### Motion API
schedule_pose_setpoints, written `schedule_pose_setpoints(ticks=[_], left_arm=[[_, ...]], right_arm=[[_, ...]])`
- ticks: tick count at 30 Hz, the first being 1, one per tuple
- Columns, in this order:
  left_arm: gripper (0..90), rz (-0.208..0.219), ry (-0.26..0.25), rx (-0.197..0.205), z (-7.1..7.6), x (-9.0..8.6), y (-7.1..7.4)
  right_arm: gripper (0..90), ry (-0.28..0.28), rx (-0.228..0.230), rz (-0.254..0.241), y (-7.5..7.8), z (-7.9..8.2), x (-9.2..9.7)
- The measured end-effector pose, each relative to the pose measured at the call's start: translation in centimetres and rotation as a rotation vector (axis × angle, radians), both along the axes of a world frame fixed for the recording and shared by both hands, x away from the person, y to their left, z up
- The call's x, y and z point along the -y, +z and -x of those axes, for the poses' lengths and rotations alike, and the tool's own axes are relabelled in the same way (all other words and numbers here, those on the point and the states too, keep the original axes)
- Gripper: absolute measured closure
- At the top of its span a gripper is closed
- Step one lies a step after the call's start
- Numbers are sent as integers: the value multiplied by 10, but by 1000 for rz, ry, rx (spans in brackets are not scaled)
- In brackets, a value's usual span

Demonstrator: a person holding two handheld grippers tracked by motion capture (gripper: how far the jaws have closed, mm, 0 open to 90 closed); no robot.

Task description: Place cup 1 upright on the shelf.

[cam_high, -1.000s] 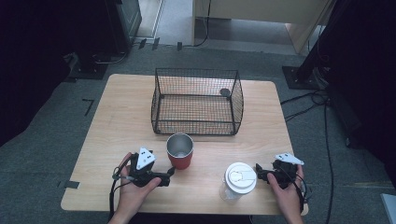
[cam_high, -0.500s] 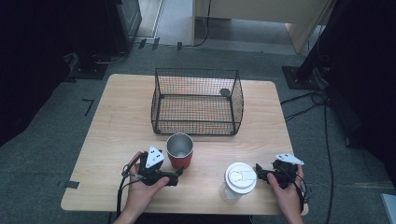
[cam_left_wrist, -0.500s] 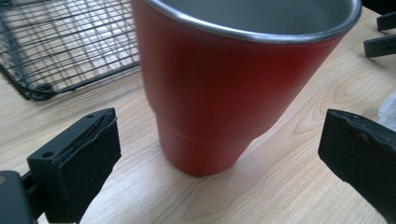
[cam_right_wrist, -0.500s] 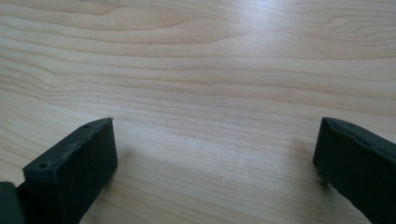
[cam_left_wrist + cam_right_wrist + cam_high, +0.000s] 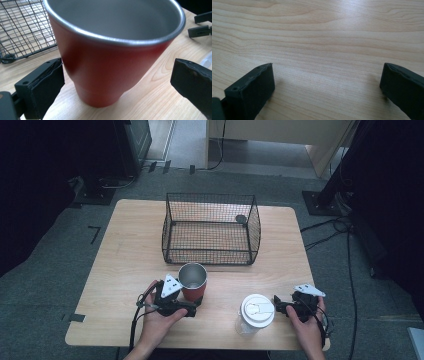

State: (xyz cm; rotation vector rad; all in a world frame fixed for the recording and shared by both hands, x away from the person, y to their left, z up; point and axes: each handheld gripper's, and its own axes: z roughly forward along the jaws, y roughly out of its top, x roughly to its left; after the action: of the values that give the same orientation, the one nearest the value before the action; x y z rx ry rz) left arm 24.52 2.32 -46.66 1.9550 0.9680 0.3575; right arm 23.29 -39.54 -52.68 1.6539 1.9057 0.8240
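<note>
Wooden table [image 5: 125, 255] under dim light: a red metal tumbler [image 5: 193, 281] stands upright near its front edge, just before the wire basket [image 5: 210, 227]. I have my left gripper [image 5: 192, 306] wide open, jaws flanking the tumbler, not yet touching. Right gripper [image 5: 280, 307] sits open, empty, beside a lidded cup [image 5: 256, 312].

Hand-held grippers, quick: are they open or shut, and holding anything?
Left hand-held gripper: open, jaws either side of the red cup, not squeezing it.
Right hand-held gripper: open, holding nothing.

wooden table [image 5: 125, 265] | wire basket [image 5: 210, 227] | red cup [image 5: 193, 281] | lidded cup [image 5: 256, 312]
</note>
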Motion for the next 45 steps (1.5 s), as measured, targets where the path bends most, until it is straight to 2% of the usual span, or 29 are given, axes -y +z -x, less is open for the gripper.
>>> schedule_pose_setpoints(ticks=[8,22,38,42,45], left_arm=[[1,-13,23,12,-4,5,0],[20,12,58,25,-14,10,0],[44,-1,55,10,-23,16,-2],[55,-16,42,16,-25,17,-1],[63,-29,38,35,-27,17,0]], right_arm=[[0,0,0,0,0,0,0],[0,0,0,0,0,0,0],[0,0,0,-1,0,0,0],[0,-1,-1,-2,0,0,0],[0,0,0,-2,0,0,0]])
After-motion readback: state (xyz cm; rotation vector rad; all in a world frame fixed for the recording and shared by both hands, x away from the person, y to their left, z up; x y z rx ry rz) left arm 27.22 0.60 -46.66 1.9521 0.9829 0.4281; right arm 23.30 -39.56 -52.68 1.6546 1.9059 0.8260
